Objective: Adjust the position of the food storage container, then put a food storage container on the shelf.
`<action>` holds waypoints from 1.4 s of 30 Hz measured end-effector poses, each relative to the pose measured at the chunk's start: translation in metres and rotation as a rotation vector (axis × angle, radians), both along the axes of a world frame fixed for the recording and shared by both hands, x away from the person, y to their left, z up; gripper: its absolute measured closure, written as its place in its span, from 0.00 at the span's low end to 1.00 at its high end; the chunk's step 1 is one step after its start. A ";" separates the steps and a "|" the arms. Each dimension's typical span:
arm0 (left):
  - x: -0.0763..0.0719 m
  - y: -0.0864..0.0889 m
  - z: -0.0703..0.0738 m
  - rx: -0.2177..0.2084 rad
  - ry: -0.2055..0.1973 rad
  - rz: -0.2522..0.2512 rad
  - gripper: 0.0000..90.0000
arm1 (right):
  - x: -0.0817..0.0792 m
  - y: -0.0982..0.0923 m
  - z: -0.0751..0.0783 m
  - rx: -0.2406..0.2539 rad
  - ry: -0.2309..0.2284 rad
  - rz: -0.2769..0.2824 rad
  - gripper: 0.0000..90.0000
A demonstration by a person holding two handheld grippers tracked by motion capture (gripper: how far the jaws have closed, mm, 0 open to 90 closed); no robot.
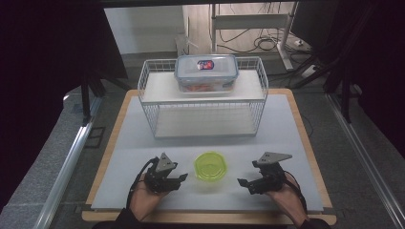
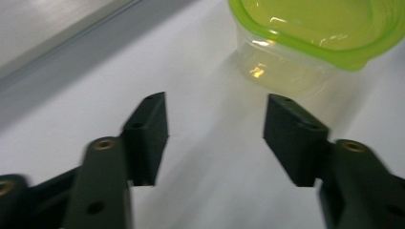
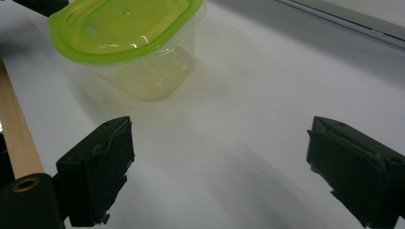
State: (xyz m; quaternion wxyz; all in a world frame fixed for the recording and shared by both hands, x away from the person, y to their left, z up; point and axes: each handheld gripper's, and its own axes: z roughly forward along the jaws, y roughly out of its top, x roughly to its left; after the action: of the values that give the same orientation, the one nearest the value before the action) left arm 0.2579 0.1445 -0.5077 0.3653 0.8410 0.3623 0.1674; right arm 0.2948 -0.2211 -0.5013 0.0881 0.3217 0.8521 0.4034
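Green-lidded container (image 1: 210,166) seen standing on white tabletop (image 1: 143,143), between left gripper (image 1: 184,178) and right gripper (image 1: 242,183), apart from both. Left fingers (image 2: 148,133) held partly apart, nothing gripped; container just ahead, off to one side. Right fingers (image 3: 100,167) spread wide, nothing between; container ahead, clear body under lid shown in both gripper views. From high view alone: wire rack (image 1: 203,95) at far side, blue-lidded box (image 1: 206,72) on its upper shelf. Wooden tabletop edge (image 3: 16,143) shown in right gripper view.
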 end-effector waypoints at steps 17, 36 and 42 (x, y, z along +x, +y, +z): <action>-0.030 0.030 -0.008 -0.066 -0.034 0.013 0.02 | 0.002 0.000 -0.002 0.000 0.008 0.009 0.07; -0.031 0.028 -0.016 -0.019 -0.039 0.001 0.03 | 0.024 0.016 0.011 0.134 0.183 -0.037 0.26; -0.030 0.028 -0.016 -0.018 -0.035 0.002 0.03 | 0.039 0.027 0.013 0.219 0.275 -0.032 0.46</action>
State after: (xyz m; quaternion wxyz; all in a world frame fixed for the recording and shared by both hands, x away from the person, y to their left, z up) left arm 0.2276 0.1724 -0.5240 0.3791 0.8343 0.3581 0.1791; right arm 0.3335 -0.1943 -0.4885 -0.0583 0.3948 0.8018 0.4447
